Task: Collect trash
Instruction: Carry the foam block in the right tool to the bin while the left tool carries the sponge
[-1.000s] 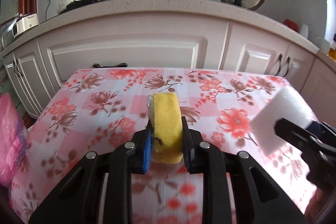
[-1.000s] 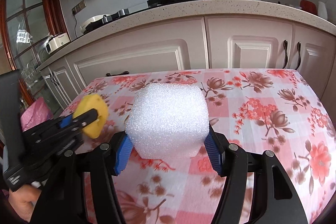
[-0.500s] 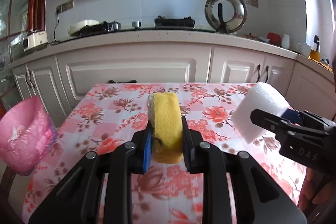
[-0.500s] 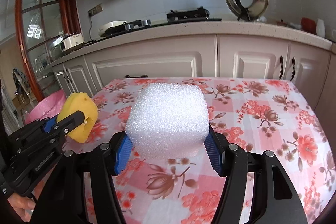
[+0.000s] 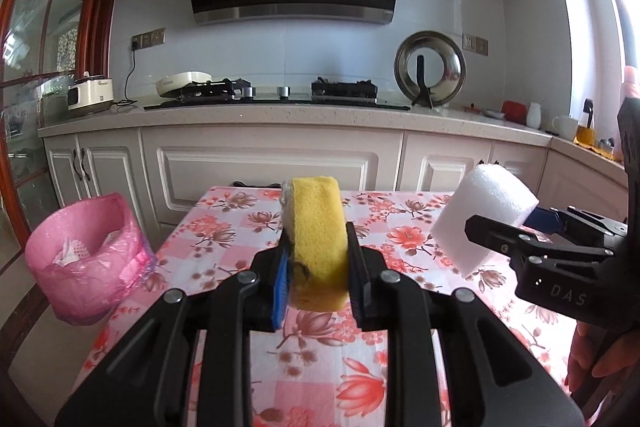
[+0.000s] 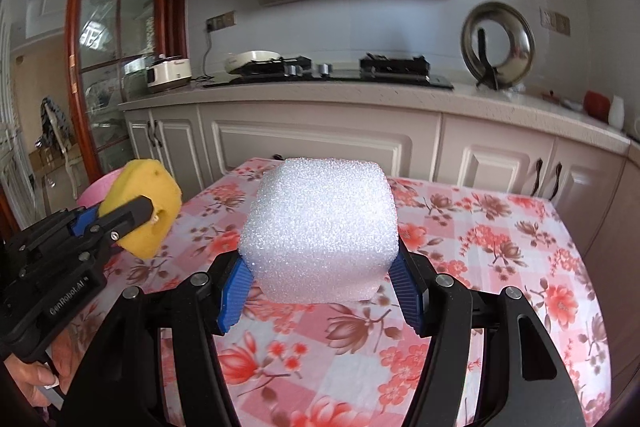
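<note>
The table stands against the cream kitchen cabinets, covered by a pink and white checked cloth printed with red and brown flowers. Nothing visible rests on the cloth itself.

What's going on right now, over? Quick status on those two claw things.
Left gripper shut on yellow sponge. Right gripper shut on white foam block. Pink-lined bin beside table's left edge, path clear.
</note>
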Action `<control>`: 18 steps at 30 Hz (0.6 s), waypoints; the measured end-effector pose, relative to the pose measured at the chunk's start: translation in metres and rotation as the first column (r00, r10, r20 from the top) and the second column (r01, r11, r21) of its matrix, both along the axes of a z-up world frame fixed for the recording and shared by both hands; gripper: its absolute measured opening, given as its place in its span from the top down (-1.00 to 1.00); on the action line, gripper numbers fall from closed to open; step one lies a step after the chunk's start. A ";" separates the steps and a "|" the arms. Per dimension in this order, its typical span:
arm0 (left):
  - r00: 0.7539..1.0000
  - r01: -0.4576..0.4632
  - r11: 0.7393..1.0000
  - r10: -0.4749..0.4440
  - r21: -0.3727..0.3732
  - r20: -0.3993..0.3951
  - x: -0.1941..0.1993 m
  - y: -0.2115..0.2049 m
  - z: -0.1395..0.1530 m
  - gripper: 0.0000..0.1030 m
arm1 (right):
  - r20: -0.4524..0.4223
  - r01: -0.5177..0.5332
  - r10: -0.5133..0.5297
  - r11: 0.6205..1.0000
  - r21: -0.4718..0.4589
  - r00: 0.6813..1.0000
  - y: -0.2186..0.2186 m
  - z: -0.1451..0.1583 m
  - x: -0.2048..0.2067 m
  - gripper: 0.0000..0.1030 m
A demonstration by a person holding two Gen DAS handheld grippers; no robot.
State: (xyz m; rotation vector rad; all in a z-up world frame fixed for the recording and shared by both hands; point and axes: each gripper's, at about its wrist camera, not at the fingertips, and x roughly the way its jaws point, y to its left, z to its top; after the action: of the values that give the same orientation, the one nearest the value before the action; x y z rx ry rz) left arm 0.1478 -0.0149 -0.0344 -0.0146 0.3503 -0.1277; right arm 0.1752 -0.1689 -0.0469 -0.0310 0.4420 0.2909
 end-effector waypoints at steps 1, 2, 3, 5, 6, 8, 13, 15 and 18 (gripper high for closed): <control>1.000 0.001 1.000 -0.001 -0.001 0.001 -0.004 0.002 0.000 0.54 | 0.007 -0.010 0.010 1.000 -0.011 1.000 0.005 0.003 -0.004 -0.15; 1.000 0.002 1.000 -0.002 0.000 0.002 -0.008 0.004 0.001 0.54 | 0.014 -0.019 0.019 1.000 -0.022 1.000 0.011 0.006 -0.008 -0.15; 1.000 0.003 1.000 -0.003 0.004 0.008 -0.014 0.006 0.001 0.54 | 0.018 -0.024 0.025 0.999 -0.027 1.000 0.014 0.008 -0.010 -0.15; 1.000 -0.001 1.000 0.001 0.001 0.016 -0.022 0.011 0.002 0.54 | 0.026 -0.042 0.043 0.998 -0.041 0.999 0.024 0.012 -0.016 -0.15; 1.000 -0.003 1.000 0.003 -0.002 0.018 -0.025 0.013 0.003 0.54 | 0.030 -0.049 0.050 0.998 -0.047 0.998 0.028 0.013 -0.018 -0.15; 1.000 -0.016 1.000 0.016 -0.005 0.026 -0.033 0.021 0.005 0.54 | 0.037 -0.065 0.067 0.996 -0.057 0.997 0.037 0.017 -0.021 -0.15; 0.998 -0.054 0.998 0.054 -0.008 0.042 -0.047 0.040 0.010 0.54 | 0.051 -0.115 0.117 0.992 -0.050 0.992 0.056 0.020 -0.028 -0.15; 0.997 -0.066 0.998 0.066 -0.004 0.047 -0.050 0.045 0.011 0.54 | 0.060 -0.140 0.143 0.989 -0.041 0.988 0.062 0.021 -0.030 -0.15; 0.995 -0.087 0.996 0.087 -0.004 0.052 -0.054 0.056 0.014 0.54 | 0.065 -0.191 0.193 0.981 -0.035 0.979 0.077 0.021 -0.029 -0.15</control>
State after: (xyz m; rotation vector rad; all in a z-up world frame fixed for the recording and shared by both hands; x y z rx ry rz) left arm 0.0942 0.0410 -0.0209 -0.0283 0.2967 -0.0424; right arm 0.1465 -0.0920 -0.0259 -0.1120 0.3758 0.4720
